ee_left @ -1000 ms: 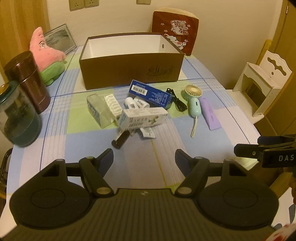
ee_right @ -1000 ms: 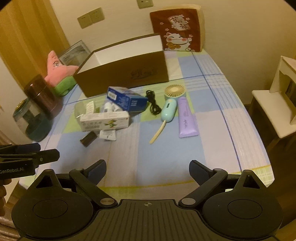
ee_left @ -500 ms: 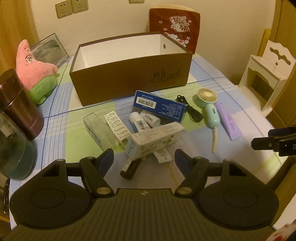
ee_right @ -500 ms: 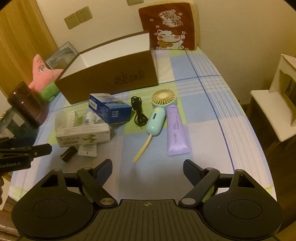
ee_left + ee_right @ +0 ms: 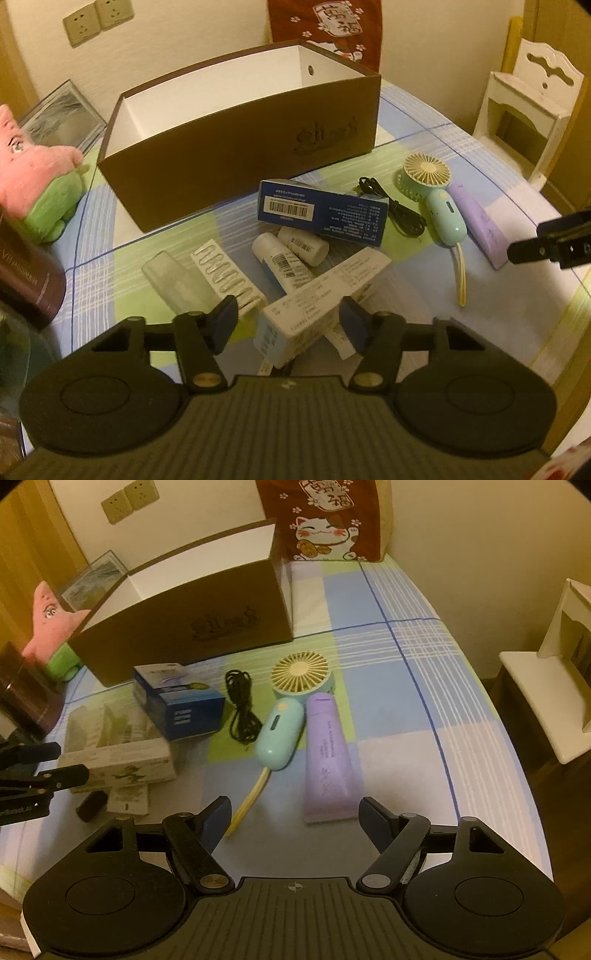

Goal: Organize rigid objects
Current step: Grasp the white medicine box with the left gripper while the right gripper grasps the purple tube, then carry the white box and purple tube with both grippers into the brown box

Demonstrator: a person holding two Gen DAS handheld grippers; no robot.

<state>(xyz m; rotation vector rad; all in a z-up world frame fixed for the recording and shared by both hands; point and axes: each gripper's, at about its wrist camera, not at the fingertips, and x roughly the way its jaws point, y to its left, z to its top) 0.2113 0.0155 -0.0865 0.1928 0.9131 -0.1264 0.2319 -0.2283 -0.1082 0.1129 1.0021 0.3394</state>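
Left wrist view: the left gripper (image 5: pixel 288 317) stands spread, its fingers flanking the near end of the white carton (image 5: pixel 325 295) without yet pressing it. The carton rests tilted across a white tube (image 5: pixel 284 264), with a small bottle (image 5: pixel 303 240) and the blue box (image 5: pixel 323 212) toward 12 o'clock and the open brown box (image 5: pixel 240 147) beyond. A close here may risk tipping the carton off the tube or dragging the paper slip (image 5: pixel 338 338) beneath it. Right wrist view: the right gripper (image 5: pixel 295 814) is likewise spread and empty, above the table at the foot of the purple tube (image 5: pixel 327 760); the mint fan (image 5: pixel 288 716) lies just beside it at 11 o'clock, its yellow strap (image 5: pixel 249 799) near the left finger and likely to snag.
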